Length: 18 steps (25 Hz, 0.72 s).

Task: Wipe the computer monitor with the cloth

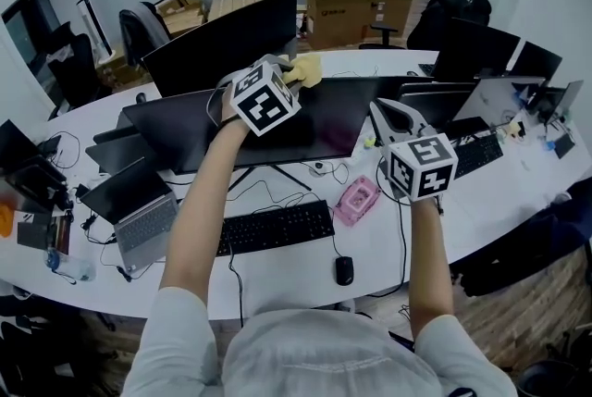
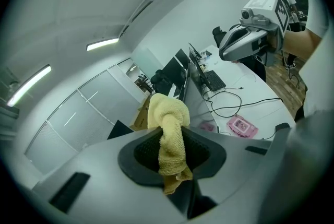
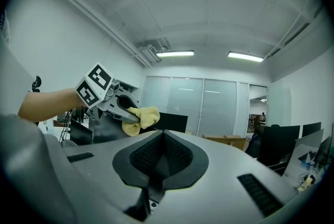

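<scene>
In the head view the wide dark computer monitor (image 1: 314, 122) stands on the white desk (image 1: 287, 270), its screen facing me. My left gripper (image 1: 285, 76) is raised above the monitor's top edge and is shut on a yellow cloth (image 1: 308, 68). The left gripper view has the cloth (image 2: 169, 137) bunched between the jaws and sticking out past them. My right gripper (image 1: 379, 110) hovers in front of the monitor's right part, apart from it. In the right gripper view its jaws (image 3: 163, 135) are closed together with nothing between them, and the left gripper (image 3: 112, 98) with the cloth (image 3: 141, 117) shows at the left.
On the desk below the monitor lie a black keyboard (image 1: 276, 227), a mouse (image 1: 344, 270), a pink packet (image 1: 357, 199) and loose cables. An open laptop (image 1: 143, 221) sits at the left. A second monitor (image 1: 222, 39) stands behind, with cardboard boxes (image 1: 356, 11) farther back.
</scene>
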Available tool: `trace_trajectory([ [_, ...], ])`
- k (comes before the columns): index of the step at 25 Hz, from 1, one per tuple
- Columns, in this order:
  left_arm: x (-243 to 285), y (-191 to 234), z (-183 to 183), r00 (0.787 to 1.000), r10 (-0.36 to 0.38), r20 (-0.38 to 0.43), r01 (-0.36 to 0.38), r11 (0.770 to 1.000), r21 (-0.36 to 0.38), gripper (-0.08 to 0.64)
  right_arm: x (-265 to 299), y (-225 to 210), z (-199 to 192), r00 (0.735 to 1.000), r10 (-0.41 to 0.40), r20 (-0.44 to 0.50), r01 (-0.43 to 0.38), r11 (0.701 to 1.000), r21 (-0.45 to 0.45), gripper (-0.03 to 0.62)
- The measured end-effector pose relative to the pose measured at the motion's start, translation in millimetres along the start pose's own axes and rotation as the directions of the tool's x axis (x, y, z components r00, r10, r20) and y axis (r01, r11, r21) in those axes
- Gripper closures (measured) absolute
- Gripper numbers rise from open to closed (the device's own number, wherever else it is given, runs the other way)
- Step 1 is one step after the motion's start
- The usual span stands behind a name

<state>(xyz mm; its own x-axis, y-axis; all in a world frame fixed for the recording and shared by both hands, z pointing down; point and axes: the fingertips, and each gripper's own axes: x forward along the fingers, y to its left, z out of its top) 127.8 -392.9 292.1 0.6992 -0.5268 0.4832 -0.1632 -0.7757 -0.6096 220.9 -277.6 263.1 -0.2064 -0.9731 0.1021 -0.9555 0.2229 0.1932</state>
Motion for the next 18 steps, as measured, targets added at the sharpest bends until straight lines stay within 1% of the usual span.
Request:
trace_trajectory([
  [7, -27.9, 14.7, -36.8, 0.999, 0.039, 0.001, -0.039, 0.999, -0.034, 0.465, 27.5, 37.6, 6.5, 1.0, 0.026, -0.011, -0.026, 1.0, -0.009, 0.568],
  [13, -54.1, 27.9, -69.0, 0.997, 0.077, -0.007, -0.078, 0.995, -0.065, 0.466, 46.8, 69.8, 13.9, 0.999, 0.043, 0.004, -0.042, 0.999, -0.01, 0.568],
  [18, -76.2, 39.7, -97.7, 0.994, 0.112, -0.02, -0.113, 0.99, -0.085, 0.466, 63.3, 101.3, 18.6, 0.997, 0.079, 0.018, -0.079, 0.997, 0.0, 0.568],
])
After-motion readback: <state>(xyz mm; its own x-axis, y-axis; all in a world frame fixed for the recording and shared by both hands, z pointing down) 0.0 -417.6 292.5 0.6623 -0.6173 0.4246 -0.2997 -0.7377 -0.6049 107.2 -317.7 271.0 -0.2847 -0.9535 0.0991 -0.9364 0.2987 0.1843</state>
